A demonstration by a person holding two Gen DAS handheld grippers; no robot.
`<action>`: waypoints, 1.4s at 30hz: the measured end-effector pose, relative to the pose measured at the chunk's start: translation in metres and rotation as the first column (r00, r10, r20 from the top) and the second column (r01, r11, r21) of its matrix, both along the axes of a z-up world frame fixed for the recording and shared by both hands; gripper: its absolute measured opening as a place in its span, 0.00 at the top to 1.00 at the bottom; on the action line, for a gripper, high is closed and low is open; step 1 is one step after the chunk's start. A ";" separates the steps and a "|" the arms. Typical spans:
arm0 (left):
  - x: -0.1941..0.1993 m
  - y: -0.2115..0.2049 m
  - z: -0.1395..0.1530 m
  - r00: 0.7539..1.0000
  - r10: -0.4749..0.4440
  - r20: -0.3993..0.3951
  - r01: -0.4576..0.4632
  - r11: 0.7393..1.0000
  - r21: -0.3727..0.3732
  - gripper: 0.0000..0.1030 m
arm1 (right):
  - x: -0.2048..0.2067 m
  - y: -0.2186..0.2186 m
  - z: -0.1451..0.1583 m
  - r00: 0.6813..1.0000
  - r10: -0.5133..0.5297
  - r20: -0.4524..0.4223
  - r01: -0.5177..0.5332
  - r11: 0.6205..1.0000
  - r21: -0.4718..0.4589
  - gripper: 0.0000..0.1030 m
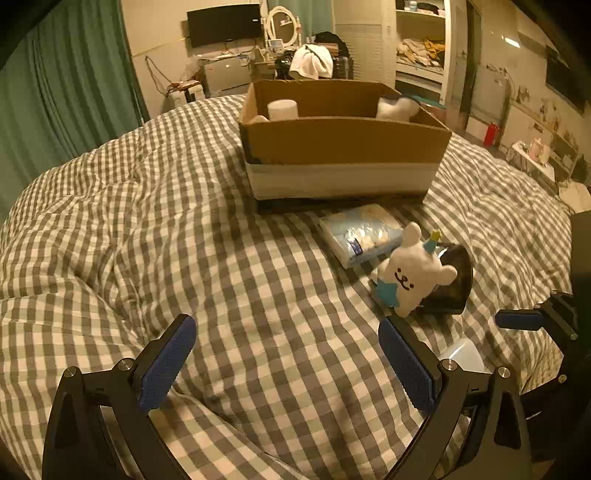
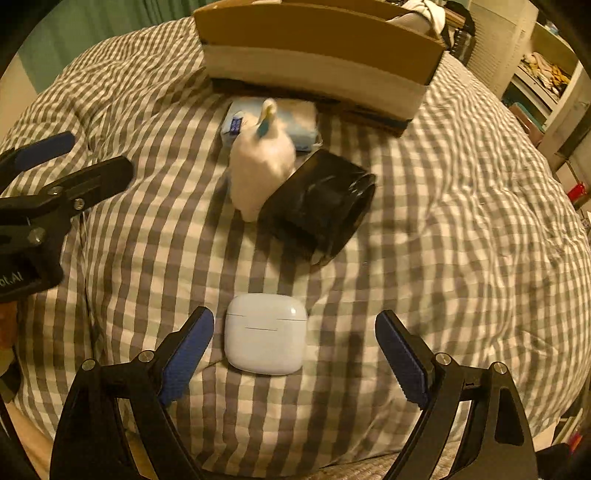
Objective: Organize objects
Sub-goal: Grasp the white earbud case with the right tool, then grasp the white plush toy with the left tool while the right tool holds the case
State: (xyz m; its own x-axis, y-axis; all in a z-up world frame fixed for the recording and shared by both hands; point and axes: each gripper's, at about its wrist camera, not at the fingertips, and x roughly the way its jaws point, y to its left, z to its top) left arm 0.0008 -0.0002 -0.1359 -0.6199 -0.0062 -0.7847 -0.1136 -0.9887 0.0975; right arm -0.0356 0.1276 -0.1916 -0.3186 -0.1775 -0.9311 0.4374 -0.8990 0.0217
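A cardboard box (image 1: 343, 136) stands on the checked bed, and it also shows in the right wrist view (image 2: 317, 33). In front of it lie a blue-white tissue pack (image 1: 360, 234), a white plush toy (image 1: 415, 271) and a black cup (image 1: 452, 280) on its side. A white earbud case (image 2: 265, 338) lies between my right gripper's open fingers; my right gripper (image 2: 294, 349) is low over it. My left gripper (image 1: 286, 354) is open and empty over bare quilt, left of the toy. In the left wrist view the case (image 1: 461, 354) shows behind the right finger.
The box holds a white cylinder (image 1: 282, 109) and a white soft item (image 1: 397, 107). A green curtain (image 1: 62, 92) hangs at the left. Shelves (image 1: 421, 48) and a dresser stand beyond the bed. My left gripper shows at the left edge of the right wrist view (image 2: 62, 177).
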 end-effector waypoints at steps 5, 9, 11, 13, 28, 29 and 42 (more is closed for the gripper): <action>-0.003 0.004 -0.010 1.000 -0.006 0.020 0.007 1.000 -0.015 0.01 | 0.000 -0.007 -0.016 0.998 0.043 0.040 -0.043 0.999 0.015 0.26; -0.005 0.004 -0.013 0.999 -0.001 0.033 0.002 1.000 -0.010 0.01 | 0.003 -0.013 -0.018 0.995 0.084 0.053 -0.085 0.996 0.012 0.50; -0.005 0.004 -0.014 0.999 -0.005 0.035 0.005 1.000 -0.006 0.01 | 0.004 -0.012 -0.012 0.995 0.099 0.024 -0.099 0.995 0.014 0.51; -0.007 0.005 -0.014 0.999 -0.008 0.036 0.008 1.000 -0.002 0.01 | 0.002 -0.006 -0.001 0.995 0.098 -0.011 -0.098 0.995 -0.003 0.51; -0.049 0.052 -0.030 0.988 -0.121 0.097 0.110 0.988 0.106 0.01 | -0.050 0.056 0.050 0.984 -0.093 -0.155 0.085 0.995 -0.054 0.50; -0.053 0.056 -0.032 0.988 -0.123 0.099 0.113 0.988 0.103 0.01 | -0.053 0.060 0.051 0.982 -0.106 -0.154 0.097 0.993 -0.062 0.50; -0.076 0.076 -0.047 0.982 -0.170 0.085 0.165 0.984 0.061 0.47 | -0.063 0.073 0.041 0.984 -0.143 -0.106 0.133 0.986 -0.102 0.50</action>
